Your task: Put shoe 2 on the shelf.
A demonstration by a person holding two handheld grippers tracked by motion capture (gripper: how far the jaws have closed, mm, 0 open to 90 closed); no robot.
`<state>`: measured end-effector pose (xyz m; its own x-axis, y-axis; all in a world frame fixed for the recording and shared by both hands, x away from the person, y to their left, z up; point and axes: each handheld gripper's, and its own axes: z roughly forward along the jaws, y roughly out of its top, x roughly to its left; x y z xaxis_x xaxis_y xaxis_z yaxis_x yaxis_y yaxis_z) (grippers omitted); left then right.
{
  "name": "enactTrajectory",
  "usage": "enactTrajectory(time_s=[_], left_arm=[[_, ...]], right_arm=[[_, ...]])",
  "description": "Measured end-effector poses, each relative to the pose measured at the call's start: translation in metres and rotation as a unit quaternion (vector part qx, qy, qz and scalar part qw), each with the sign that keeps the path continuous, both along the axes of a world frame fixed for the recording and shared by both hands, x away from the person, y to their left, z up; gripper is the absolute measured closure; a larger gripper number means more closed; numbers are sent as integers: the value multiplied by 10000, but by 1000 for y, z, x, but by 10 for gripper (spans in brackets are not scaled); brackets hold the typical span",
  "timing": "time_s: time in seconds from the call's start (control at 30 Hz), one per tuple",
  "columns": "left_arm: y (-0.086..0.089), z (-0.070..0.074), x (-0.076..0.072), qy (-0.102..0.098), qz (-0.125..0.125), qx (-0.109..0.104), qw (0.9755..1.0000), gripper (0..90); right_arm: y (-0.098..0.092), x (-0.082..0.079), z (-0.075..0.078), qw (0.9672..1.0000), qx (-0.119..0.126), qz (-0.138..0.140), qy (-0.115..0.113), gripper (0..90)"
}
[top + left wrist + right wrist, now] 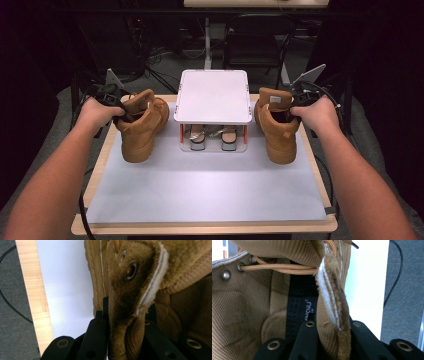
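We clamp left gripper (116, 106) on left boot (141, 125), right gripper (295, 104) on right boot (276, 125), either side of white rack (213, 96).

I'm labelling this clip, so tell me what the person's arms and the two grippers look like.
Both forearms are bare, no sleeves in sight. The left gripper and right gripper have black bodies, each topped by a grey three-cornered plate and trailing a black cable. In the gripper views the jaws are flat black bars with brass-coloured ringed holes.
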<state>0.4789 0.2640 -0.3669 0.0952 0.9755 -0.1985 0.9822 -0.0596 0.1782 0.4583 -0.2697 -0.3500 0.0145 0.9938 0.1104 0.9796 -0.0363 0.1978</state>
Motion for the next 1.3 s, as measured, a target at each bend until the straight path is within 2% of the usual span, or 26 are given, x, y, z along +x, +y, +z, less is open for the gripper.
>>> enactTrajectory(time_s=[0.13,0.17,0.33,0.43,0.53,0.73,0.97,1.13,1.3], left_arm=[[3,2,4,9,170,-140,9998,842],[2,4,6,-3,271,-155,9995,842],[-1,10,10,-3,424,-183,9989,841],[-3,13,14,-16,536,-310,9981,841],[-4,15,15,-51,570,-306,9979,841],[-10,25,20,-135,651,-283,9974,841],[-19,45,25,-203,585,-176,9979,840],[-24,63,25,-366,590,-207,9974,841],[-27,74,25,-412,580,-207,9973,840]], right_arm=[[-1,6,1,9999,54,-155,-21,847],[-1,10,1,9997,62,-244,-34,847],[0,17,1,9990,111,-423,-3,847],[-2,21,4,9978,304,-586,-27,846],[-3,22,8,9970,389,-667,-66,846],[-2,23,25,9960,433,-757,-214,846],[1,23,49,9950,388,-816,-416,846],[4,21,68,9935,430,-862,-603,846],[9,20,82,9928,398,-870,-719,846]])
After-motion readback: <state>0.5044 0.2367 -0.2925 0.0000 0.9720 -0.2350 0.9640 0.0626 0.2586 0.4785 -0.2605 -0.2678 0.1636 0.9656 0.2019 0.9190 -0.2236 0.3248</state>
